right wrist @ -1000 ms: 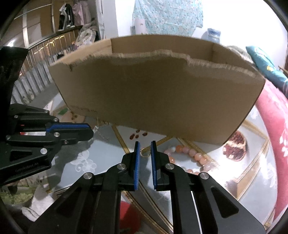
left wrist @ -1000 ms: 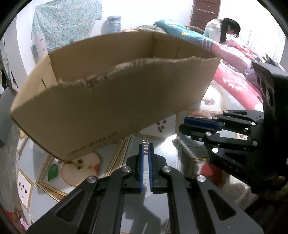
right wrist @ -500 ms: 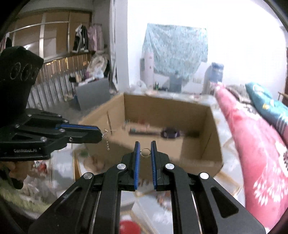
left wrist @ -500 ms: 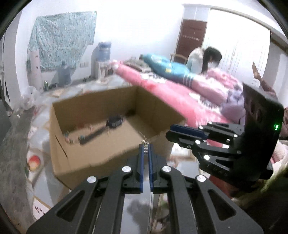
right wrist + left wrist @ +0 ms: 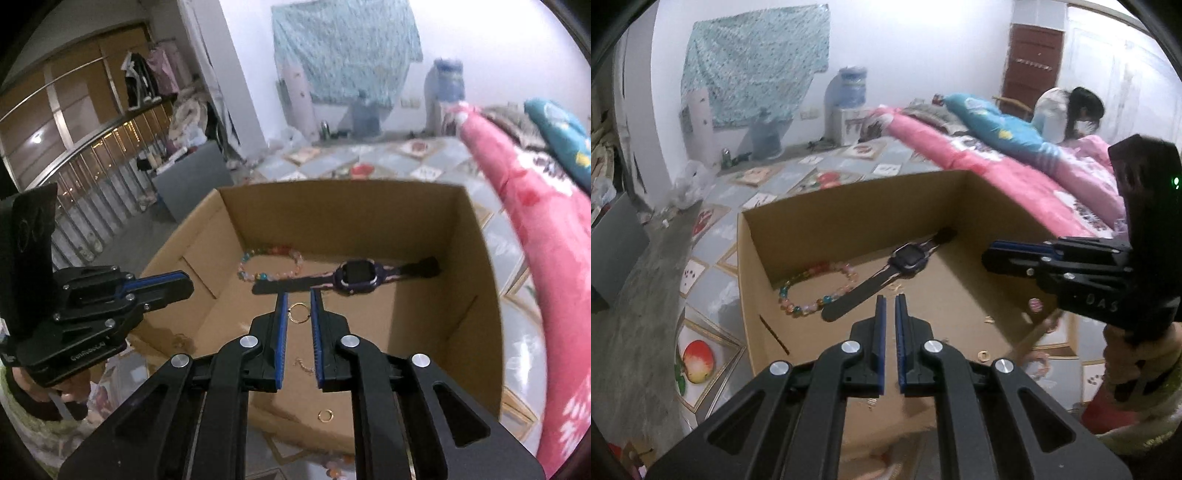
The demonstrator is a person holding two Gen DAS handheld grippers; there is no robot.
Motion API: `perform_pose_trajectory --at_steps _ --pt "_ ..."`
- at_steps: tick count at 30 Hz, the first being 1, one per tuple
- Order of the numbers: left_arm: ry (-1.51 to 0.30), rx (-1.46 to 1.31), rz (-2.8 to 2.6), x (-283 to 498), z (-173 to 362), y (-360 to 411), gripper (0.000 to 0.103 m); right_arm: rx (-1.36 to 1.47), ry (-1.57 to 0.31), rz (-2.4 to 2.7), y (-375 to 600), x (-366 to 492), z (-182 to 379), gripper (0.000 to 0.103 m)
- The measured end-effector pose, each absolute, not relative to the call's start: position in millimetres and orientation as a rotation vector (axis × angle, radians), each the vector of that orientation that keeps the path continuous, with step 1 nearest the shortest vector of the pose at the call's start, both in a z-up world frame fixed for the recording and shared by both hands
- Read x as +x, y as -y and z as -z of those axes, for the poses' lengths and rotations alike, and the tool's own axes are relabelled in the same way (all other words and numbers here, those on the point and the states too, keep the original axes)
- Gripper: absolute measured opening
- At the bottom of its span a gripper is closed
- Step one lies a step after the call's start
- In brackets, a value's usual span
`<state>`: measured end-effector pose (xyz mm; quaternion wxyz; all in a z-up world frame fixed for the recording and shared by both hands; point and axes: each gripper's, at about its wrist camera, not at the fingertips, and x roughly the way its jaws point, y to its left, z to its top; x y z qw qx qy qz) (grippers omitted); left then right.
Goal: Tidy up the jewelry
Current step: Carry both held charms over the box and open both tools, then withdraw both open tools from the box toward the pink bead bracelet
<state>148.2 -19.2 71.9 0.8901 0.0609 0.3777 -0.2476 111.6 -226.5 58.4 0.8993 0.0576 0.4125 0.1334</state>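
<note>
Over the cardboard box (image 5: 476,280), the right gripper (image 5: 298,314) has just spread its jaws, releasing the gold ring (image 5: 297,313); the left gripper (image 5: 890,321) jaws are pressed together, empty.

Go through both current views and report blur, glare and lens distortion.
Left wrist view: sharp on the watch and bead bracelet; walls bow from the fisheye; dark corners. Right wrist view: cardboard box sharp, pink bedding smeared at the right edge, bright wall washed out, railing curved.
</note>
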Motion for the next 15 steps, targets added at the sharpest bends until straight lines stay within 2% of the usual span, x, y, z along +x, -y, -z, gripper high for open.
perform_pose_trajectory --at_steps 4,6,10,12,15 --pt "-0.817 0.120 0.486 154.5 -61.0 16.9 0.005 0.144 -0.858 -0.273 231.0 111.6 -56.5 0.013" --pt "-0.814 0.116 0.473 152.8 -59.5 14.6 0.016 0.154 -0.849 -0.269 233.8 108.4 -59.4 0.015" --pt "-0.804 0.097 0.464 146.4 -61.0 11.0 0.028 0.178 -0.838 -0.258 239.4 101.7 -63.3 0.021" --pt "-0.803 0.086 0.455 143.4 -61.8 8.6 0.039 0.193 -0.841 -0.255 241.4 99.8 -62.8 0.024" --pt "-0.768 0.057 0.454 130.7 -68.4 1.8 0.048 0.216 -0.835 -0.259 242.7 91.0 -63.9 0.024"
